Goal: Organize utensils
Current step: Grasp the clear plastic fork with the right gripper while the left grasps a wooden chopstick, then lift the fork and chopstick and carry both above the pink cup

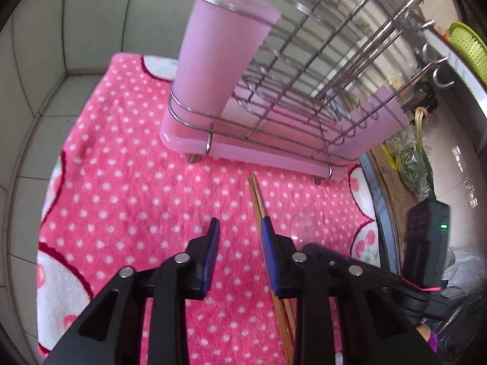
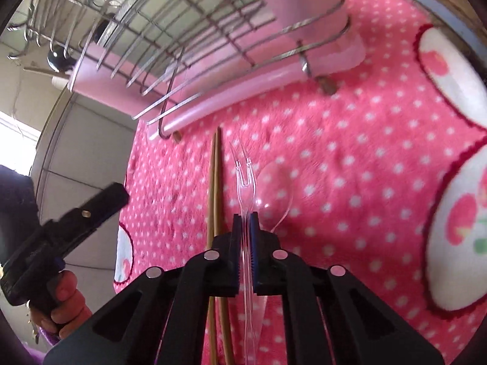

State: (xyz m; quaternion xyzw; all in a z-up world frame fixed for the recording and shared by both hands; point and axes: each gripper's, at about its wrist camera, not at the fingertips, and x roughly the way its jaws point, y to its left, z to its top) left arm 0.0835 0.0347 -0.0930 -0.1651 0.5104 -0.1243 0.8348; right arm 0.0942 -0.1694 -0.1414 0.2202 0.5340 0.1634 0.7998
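Pink polka-dot towel (image 1: 121, 164) is your whole work surface, and most of the job still lies on it. On your left side, your left gripper (image 1: 240, 237) hangs over the towel with its blue pads spread apart and nothing between them; its right finger sits just above the wooden chopsticks (image 1: 258, 200), which lie flat with their tips pointing toward the rack. Ahead of it stands the pink utensil cup (image 1: 219, 57), clipped in the wire ring at the near corner of the dish rack (image 1: 319, 70). Something wooden pokes up behind the cup's rim, possibly a utensil already stored, though you cannot be sure from here.

Moving to your right side, the chopsticks (image 2: 214, 182) are still loose on the towel, just beside the clear plastic fork (image 2: 245, 182). Your right gripper (image 2: 245, 222) is pinched tight on that fork's handle, prongs pointing toward the rack. Whether the fork is lifted clear of the towel cannot be told. A clear plastic spoon (image 2: 275, 191) lies touching or nearly touching the fork on its right, ungrasped.

So judge it as early: fork in hand but not yet delivered, with chopsticks and spoon left to move.
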